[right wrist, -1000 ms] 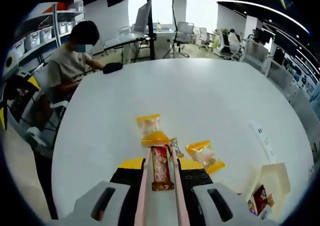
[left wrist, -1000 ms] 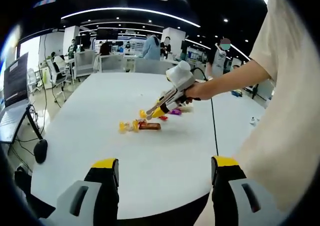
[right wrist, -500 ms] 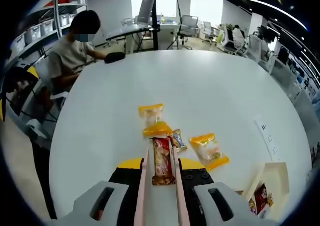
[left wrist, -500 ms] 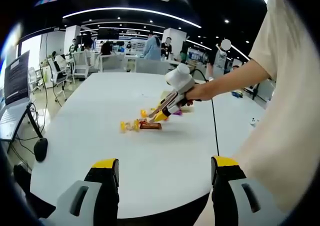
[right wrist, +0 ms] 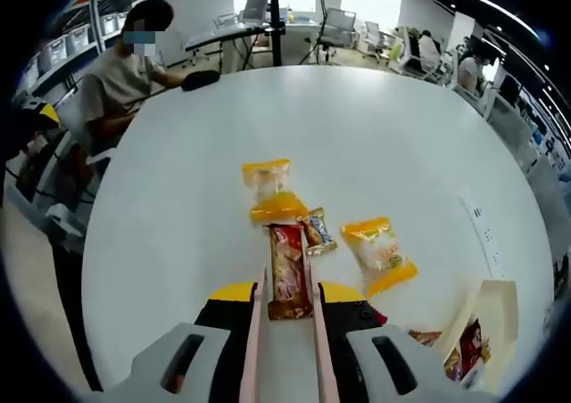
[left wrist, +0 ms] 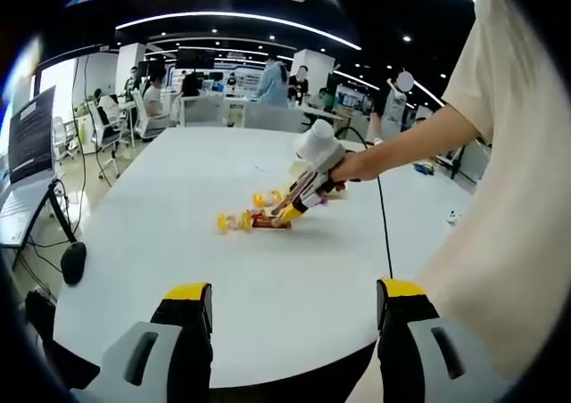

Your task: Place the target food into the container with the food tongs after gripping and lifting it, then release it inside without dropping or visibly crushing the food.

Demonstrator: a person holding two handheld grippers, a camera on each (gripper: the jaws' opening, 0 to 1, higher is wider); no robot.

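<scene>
Left far; right close (same table (left wrist: 178,242)), seemingly.

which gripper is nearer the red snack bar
Right. The right gripper holds tongs whose arms sit on either side of the red snack bar. The left gripper hangs back at the table's near edge, well short of the snacks.

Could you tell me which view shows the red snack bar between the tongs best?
The right gripper view: the red bar lies close up between the two tong arms. In the left gripper view it is a small dark strip on the table.
</scene>
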